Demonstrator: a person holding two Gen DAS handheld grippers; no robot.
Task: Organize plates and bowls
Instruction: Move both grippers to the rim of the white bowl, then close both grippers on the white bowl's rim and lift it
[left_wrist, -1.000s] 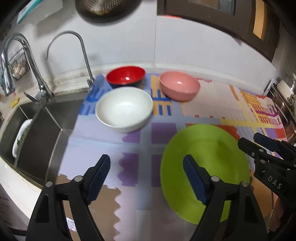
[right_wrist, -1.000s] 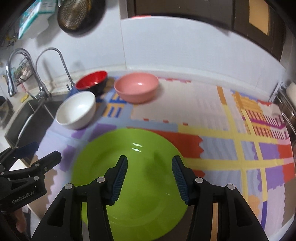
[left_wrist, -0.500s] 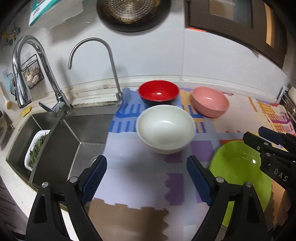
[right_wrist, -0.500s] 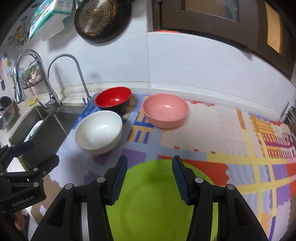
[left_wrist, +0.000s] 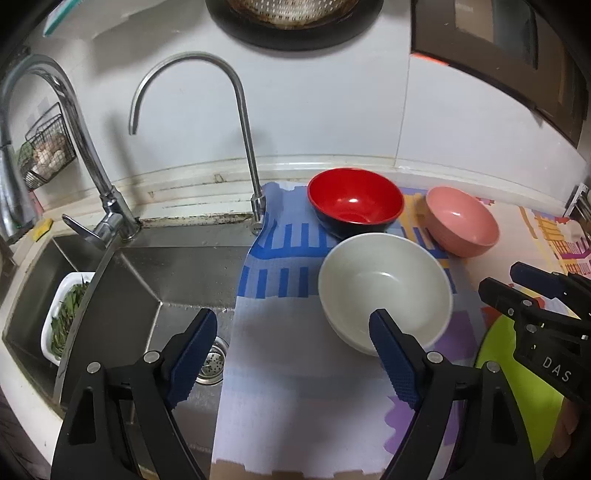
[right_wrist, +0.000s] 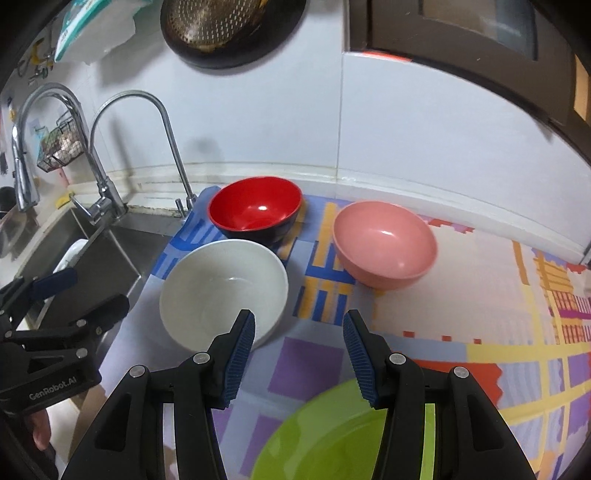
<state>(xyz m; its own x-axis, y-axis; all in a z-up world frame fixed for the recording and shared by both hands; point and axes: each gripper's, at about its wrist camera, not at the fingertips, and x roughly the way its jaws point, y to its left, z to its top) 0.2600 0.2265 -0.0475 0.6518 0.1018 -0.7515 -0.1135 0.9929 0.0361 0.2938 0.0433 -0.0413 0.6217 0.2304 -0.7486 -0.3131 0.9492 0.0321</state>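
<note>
Three bowls stand on a patterned mat: a white bowl (left_wrist: 384, 288) (right_wrist: 221, 288) nearest, a red bowl (left_wrist: 354, 203) (right_wrist: 255, 206) behind it, and a pink bowl (left_wrist: 461, 225) (right_wrist: 384, 243) to their right. A green plate (left_wrist: 517, 406) (right_wrist: 314, 435) lies in front of them. My left gripper (left_wrist: 291, 321) hovers over the mat's left edge by the sink. Its jaws are closing with nothing between them, and its right finger overlaps the white bowl's near rim. My right gripper (right_wrist: 299, 321) is open and empty above the plate's far edge, to the right of the white bowl.
A steel sink (left_wrist: 147, 277) lies left of the mat, with a white tray of greens (left_wrist: 66, 314) inside. Two faucets (left_wrist: 243, 110) (left_wrist: 85, 147) rise at its back edge. A wire basket (left_wrist: 44, 151) and a round pan (right_wrist: 229, 26) hang on the wall.
Both grippers have moved left toward the sink. The green plate has slid from under them to the lower right of both views. The white bowl now sits close in front.
</note>
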